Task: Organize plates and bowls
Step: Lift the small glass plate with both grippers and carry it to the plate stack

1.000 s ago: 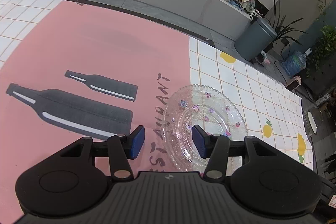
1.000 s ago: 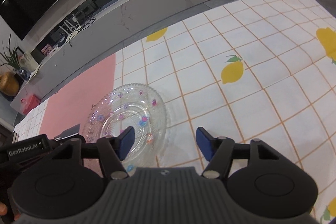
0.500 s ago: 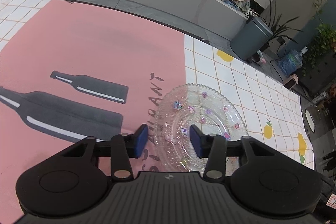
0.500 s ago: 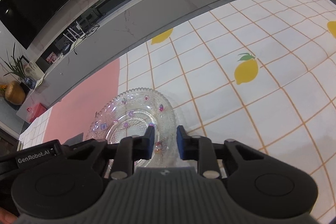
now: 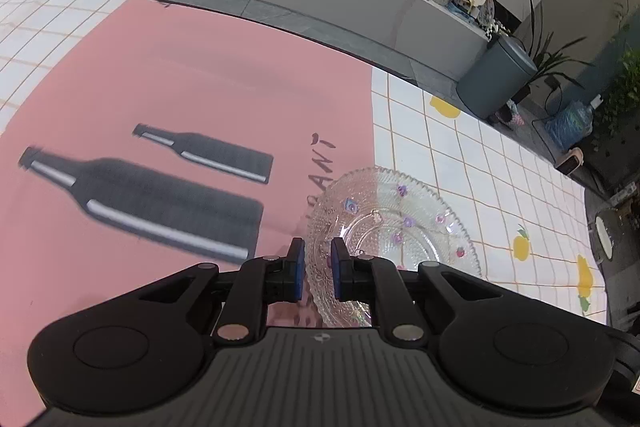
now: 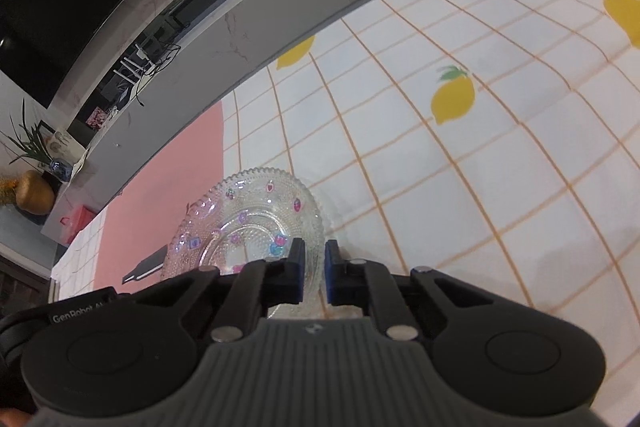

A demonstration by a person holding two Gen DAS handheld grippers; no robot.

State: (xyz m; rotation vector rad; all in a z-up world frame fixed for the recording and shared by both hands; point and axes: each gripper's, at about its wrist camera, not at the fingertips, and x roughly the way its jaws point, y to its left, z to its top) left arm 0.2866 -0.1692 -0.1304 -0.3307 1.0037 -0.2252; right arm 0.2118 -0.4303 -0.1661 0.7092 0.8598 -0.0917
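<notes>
Left wrist view: the left claw (image 5: 317,269) is pointing steeply down at the near-left rim of a clear glass plate (image 5: 394,227) with small coloured fruit and flower prints. Its jaws are closing, and the beaded rim is sitting between the blue pads (image 5: 335,267); reading it as clenching on that rim, though the clear glass is making exact contact hard to confirm. The plate is lying on the tabletop, straddling the seam where the pink bottle-print cloth (image 5: 180,99) is meeting the white lemon-grid cloth (image 5: 480,163). A grey bin (image 5: 496,83) and potted plants are standing well apart beyond the tabletop edge. Right wrist view: the right claw (image 6: 315,275) is clenched on the opposite, near-right rim of the same plate (image 6: 248,223), with the rim running through the narrow gap between its pads. The left unit's body (image 6: 76,315) is showing at the lower left, beside the plate. Judgement: gripping at two opposing rim points is likely chosen because the plate is wide, shallow and slippery, so one thin-edge pinch would be letting it tip. No bowls or other plates are appearing in either view, so the destination is not discernible.
</notes>
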